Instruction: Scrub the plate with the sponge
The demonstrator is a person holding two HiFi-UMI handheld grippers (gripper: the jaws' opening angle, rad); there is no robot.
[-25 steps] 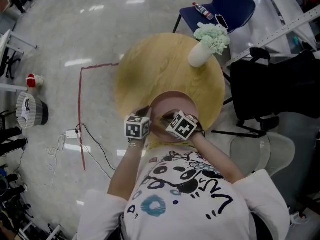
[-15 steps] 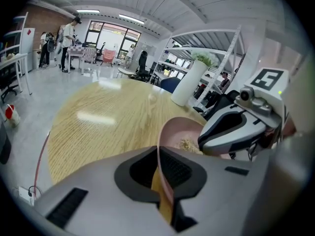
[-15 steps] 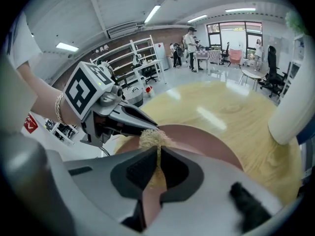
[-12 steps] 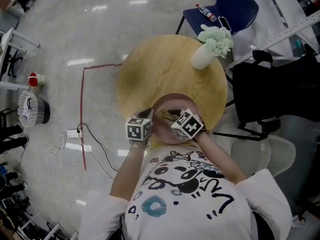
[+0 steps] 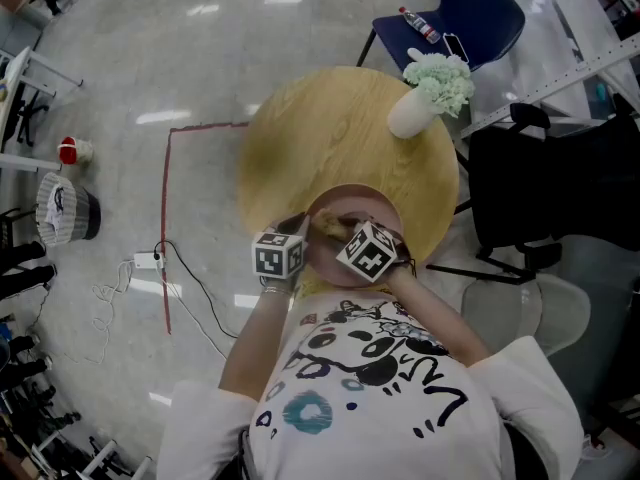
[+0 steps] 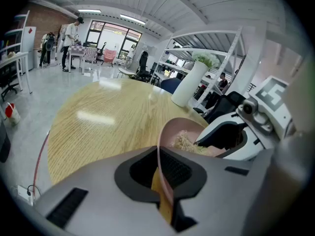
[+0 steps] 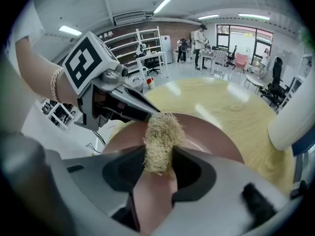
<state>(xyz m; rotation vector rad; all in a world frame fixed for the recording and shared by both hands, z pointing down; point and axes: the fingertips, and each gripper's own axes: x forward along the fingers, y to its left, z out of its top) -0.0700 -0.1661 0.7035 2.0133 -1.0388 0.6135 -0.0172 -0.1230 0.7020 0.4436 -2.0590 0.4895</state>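
Presently: left hand-held gripper (image 6: 158, 171) clamped on the near rim of the pink plate (image 5: 375, 208), at the near edge of the desk (image 5: 300, 138); right hand-held gripper (image 7: 158, 151), jaws just now opening and standing wide, with the fibrous sponge (image 7: 160, 136) apparently loose between them on the plate. Risk, as judged: unless re-gripped, the sponge could topple or slip off the plate and over that edge. Room: bare desk beyond the plate; white vase (image 5: 410, 116) well apart at the far edge.

Table (image 5: 330, 138): round, light wood.
Vase (image 5: 408, 118): white, at the table's far right edge, holding pale green flowers (image 5: 440, 76).
Chair (image 5: 470, 13): blue, just beyond the vase.
Floor (image 5: 150, 68): grey, glossy; red line (image 5: 165, 228) left of the table, cable (image 5: 195, 288) beside it.
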